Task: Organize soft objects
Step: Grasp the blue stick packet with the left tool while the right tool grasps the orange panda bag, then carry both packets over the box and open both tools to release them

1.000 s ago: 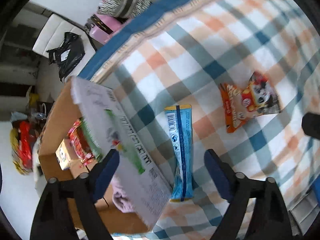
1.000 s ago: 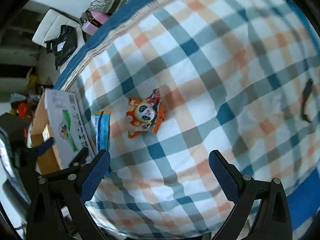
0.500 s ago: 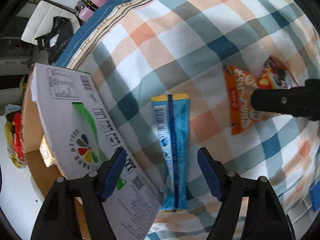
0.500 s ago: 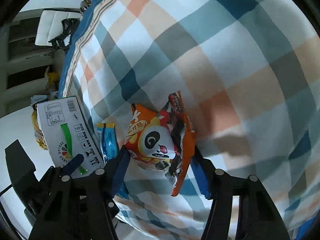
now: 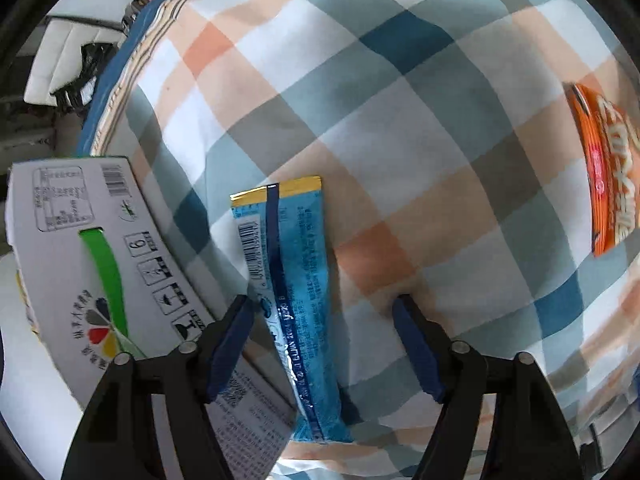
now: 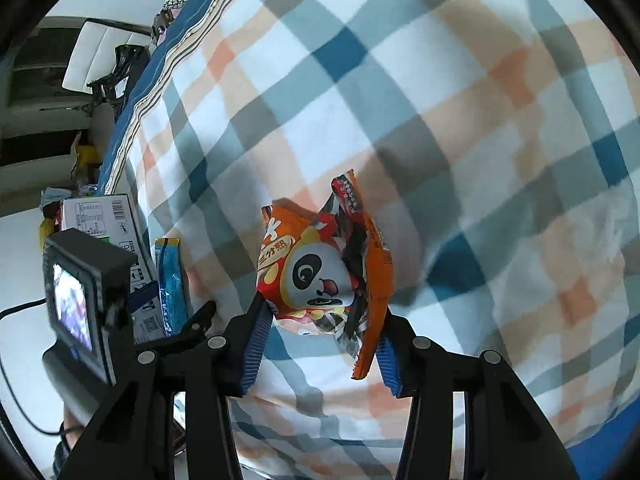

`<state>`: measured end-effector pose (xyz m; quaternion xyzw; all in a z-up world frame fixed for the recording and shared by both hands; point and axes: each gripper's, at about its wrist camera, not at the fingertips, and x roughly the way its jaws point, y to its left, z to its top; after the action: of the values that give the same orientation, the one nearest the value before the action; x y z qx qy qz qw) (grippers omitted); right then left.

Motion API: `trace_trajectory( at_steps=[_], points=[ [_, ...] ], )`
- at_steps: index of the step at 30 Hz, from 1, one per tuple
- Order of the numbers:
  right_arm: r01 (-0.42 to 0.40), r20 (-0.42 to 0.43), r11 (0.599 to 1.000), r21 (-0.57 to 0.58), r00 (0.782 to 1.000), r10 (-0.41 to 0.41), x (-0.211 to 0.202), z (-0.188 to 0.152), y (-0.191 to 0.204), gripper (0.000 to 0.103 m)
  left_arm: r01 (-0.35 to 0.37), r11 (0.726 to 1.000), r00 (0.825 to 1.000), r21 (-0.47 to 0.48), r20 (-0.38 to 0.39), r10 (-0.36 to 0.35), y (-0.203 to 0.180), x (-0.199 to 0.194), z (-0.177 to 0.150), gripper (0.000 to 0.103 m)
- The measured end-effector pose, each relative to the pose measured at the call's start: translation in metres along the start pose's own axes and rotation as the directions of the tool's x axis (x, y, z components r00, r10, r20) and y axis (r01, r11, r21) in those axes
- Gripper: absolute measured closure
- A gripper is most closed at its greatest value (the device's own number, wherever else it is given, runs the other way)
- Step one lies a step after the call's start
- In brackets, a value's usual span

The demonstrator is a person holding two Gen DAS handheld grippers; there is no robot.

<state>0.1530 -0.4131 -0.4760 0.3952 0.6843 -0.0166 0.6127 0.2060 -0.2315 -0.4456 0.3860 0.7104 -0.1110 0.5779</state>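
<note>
A long blue snack packet [image 5: 292, 280] lies flat on the checked bedspread [image 5: 360, 100], beside a cardboard box [image 5: 92, 264]. My left gripper [image 5: 322, 304] straddles the packet's lower half and its jaws are closing. The left pad sits at the packet's edge, and the right pad presses into bare bedspread, apart from the packet. An orange panda snack bag [image 6: 316, 264] sits crumpled between the pads of my right gripper [image 6: 322, 312]. Those jaws are closing, with both pads pressing the bag's sides. The same bag [image 5: 608, 172] shows at the right edge of the left wrist view.
The box [image 6: 100, 212] stands off the bed's left edge, its printed flap leaning on the bedspread. The left gripper's camera unit [image 6: 80, 296] is close on the right gripper's left. A white chair [image 6: 100, 60] with a black bag stands beyond the blue bed border [image 5: 116, 92].
Both grippers came down onto the bed. The left jaws narrowed around the blue packet. The right jaws went from wide open to squeezing the panda bag, which crumpled.
</note>
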Motion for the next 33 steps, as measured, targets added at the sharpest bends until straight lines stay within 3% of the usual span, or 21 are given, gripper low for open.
trace_trajectory(
  at_steps=[3, 7, 9, 11, 13, 16, 19, 22, 25, 33],
  points=[
    [0.0, -0.001, 1.0, 0.003, 1.0, 0.0, -0.002, -0.002, -0.004, 0.053, 0.099, 0.994, 0.995, -0.048, -0.018, -0.1, 0.007, 0.001, 0.002, 0.077],
    [0.019, -0.003, 1.0, -0.007, 1.0, -0.019, -0.006, -0.007, -0.008, 0.053, 0.215, 0.966, 0.977, -0.145, 0.014, -0.215, 0.01, -0.001, -0.002, 0.083],
    [0.048, 0.004, 0.999, -0.023, 0.999, -0.048, -0.012, -0.008, -0.014, 0.053, 0.308, 0.928, 0.951, -0.209, 0.039, -0.307, 0.015, -0.002, -0.003, 0.083],
    [0.078, 0.002, 0.996, -0.036, 0.997, -0.078, -0.014, -0.008, -0.018, 0.053, 0.402, 0.874, 0.914, -0.274, 0.059, -0.402, 0.022, 0.0, -0.002, 0.083],
    [0.107, -0.01, 0.993, -0.053, 0.994, -0.108, -0.015, -0.008, -0.025, 0.052, 0.492, 0.809, 0.864, -0.321, 0.069, -0.498, 0.027, 0.005, -0.002, 0.082],
    [0.129, -0.022, 0.988, -0.081, 0.991, -0.132, -0.018, -0.006, -0.028, 0.046, 0.543, 0.763, 0.829, -0.349, 0.081, -0.553, 0.031, 0.009, -0.005, 0.077],
    [0.213, 0.015, 0.968, -0.133, 0.977, -0.212, -0.029, -0.009, -0.022, 0.035, 0.523, 0.789, 0.846, -0.322, 0.078, -0.528, 0.029, 0.008, -0.016, 0.073],
    [0.214, 0.06, 0.965, -0.149, 0.976, -0.207, -0.045, -0.01, -0.018, 0.007, 0.487, 0.829, 0.869, -0.276, 0.057, -0.492, 0.016, 0.008, -0.026, 0.072],
    [0.216, 0.08, 0.962, -0.17, 0.976, -0.205, -0.048, -0.009, -0.007, 0.005, 0.459, 0.855, 0.883, -0.243, 0.022, -0.468, -0.004, 0.013, -0.037, 0.07],
    [0.268, -0.003, 0.946, -0.181, 0.962, -0.273, 0.002, 0.004, -0.001, 0.005, 0.428, 0.865, 0.9, -0.261, 0.044, -0.433, -0.019, 0.018, -0.042, 0.071]
  ],
)
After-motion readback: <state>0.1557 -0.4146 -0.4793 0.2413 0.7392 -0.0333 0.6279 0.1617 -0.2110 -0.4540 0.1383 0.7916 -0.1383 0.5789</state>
